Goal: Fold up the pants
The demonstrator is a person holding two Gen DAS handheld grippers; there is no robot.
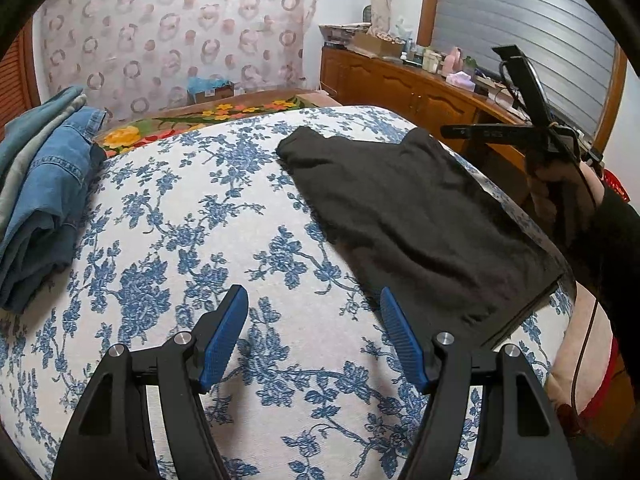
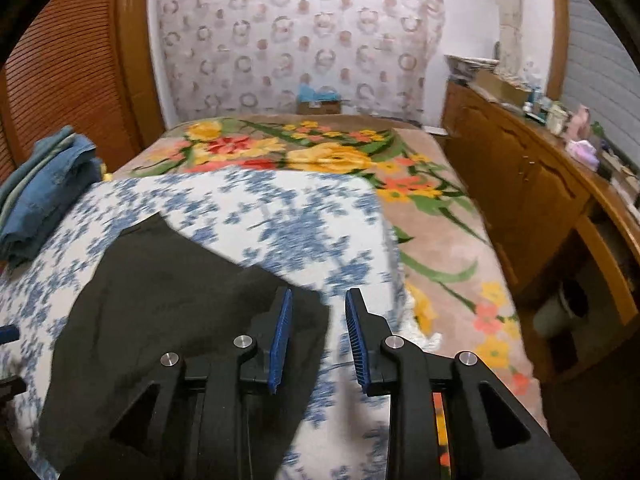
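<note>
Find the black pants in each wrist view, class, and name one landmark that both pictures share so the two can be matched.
Left wrist view: the black pants lie right of centre on the blue floral cover, reaching toward its right edge.
Right wrist view: the black pants fill the lower left, partly behind the right gripper.
Shared landmark: the stack of folded jeans at the far left in both.
</note>
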